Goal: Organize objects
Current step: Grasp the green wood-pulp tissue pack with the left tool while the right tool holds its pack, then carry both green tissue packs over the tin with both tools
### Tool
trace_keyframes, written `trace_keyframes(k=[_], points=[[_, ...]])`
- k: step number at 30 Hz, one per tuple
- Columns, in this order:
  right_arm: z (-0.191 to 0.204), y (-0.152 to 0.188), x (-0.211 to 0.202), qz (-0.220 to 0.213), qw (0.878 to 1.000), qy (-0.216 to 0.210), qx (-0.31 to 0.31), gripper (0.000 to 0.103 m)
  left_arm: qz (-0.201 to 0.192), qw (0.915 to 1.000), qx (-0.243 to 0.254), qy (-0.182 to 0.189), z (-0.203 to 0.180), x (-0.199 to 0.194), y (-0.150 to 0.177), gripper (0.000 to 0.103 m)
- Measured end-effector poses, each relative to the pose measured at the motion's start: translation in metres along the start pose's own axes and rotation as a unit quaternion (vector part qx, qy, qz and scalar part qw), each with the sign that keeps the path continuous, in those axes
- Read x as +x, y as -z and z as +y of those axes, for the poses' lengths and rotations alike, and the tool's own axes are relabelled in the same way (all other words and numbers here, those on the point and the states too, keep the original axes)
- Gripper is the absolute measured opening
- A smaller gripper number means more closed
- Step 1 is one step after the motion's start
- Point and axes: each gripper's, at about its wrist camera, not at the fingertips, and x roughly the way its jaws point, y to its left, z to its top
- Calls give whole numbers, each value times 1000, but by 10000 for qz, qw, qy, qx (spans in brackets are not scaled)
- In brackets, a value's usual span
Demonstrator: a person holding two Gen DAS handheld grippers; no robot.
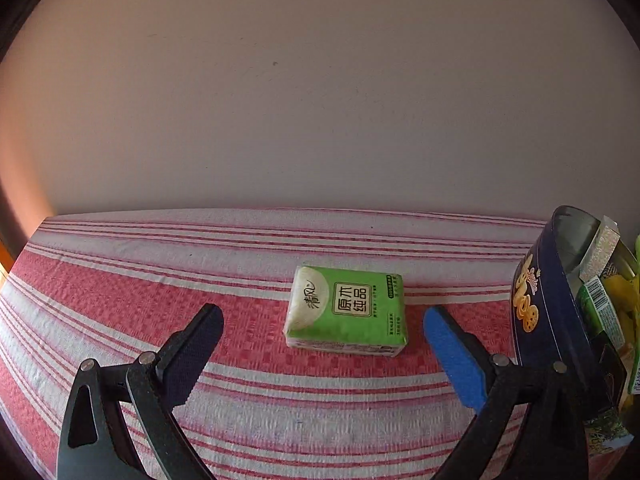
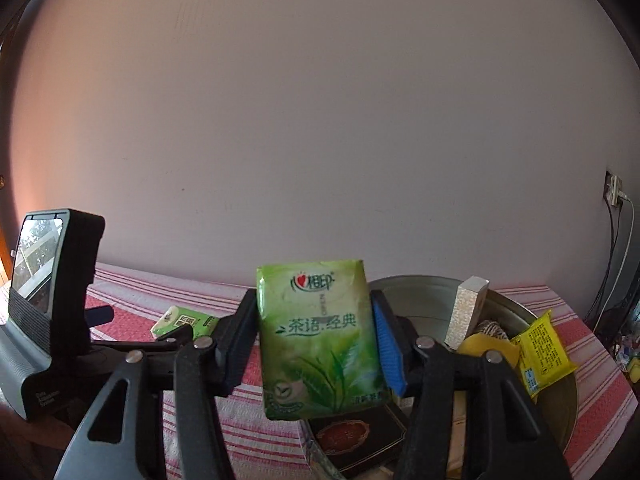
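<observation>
A small green tissue pack (image 1: 347,310) lies flat on the red-and-white striped cloth (image 1: 160,288). My left gripper (image 1: 322,320) is open, its fingers standing on either side of the pack and a little short of it. My right gripper (image 2: 312,332) is shut on a larger green tea-print tissue pack (image 2: 320,340), held upright above the round metal tin (image 2: 560,396). The small green pack also shows in the right wrist view (image 2: 184,322), beyond the left gripper.
The dark blue tin (image 1: 536,308) stands at the right, close to my left gripper's blue finger. It holds a silver box (image 2: 468,312), a yellow packet (image 2: 544,348), a dark box (image 2: 356,436) and other items. A plain wall runs behind the table.
</observation>
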Motion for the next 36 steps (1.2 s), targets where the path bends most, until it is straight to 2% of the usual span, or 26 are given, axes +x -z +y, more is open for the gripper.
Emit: trace_keyframes(k=[6,8,9,10,14,16,20,25,30,36], points=[[-11,-2,11,128,9994,88,308,55,871,9959,-62,-243,-10,49,-10,101],[-10,-1,13,168,9993,81,329,55,779,9966,-136,-212,-6,47,-10,92],[-10,0,14,187,9992,70,342,55,734,9969,-140,-260,-5,46,-10,78],[-9,0,14,202,9992,60,337,55,669,9972,-137,-292,-3,45,-10,70],[0,4,12,168,9995,-21,277,55,525,9974,-487,-6,13,40,-4,69],[2,5,10,101,9995,-107,289,55,290,9975,-635,-120,21,29,1,69],[8,8,10,66,9994,-132,300,55,-152,9971,-517,-532,27,5,14,70],[19,11,4,-52,9996,-142,240,55,-379,9939,-602,-848,37,-18,37,70],[29,15,-3,-201,9995,-195,128,55,-685,9901,-683,-1017,48,-40,55,70],[42,23,-22,-240,9995,-203,-9,55,-933,9880,-636,-1050,57,-59,68,70]])
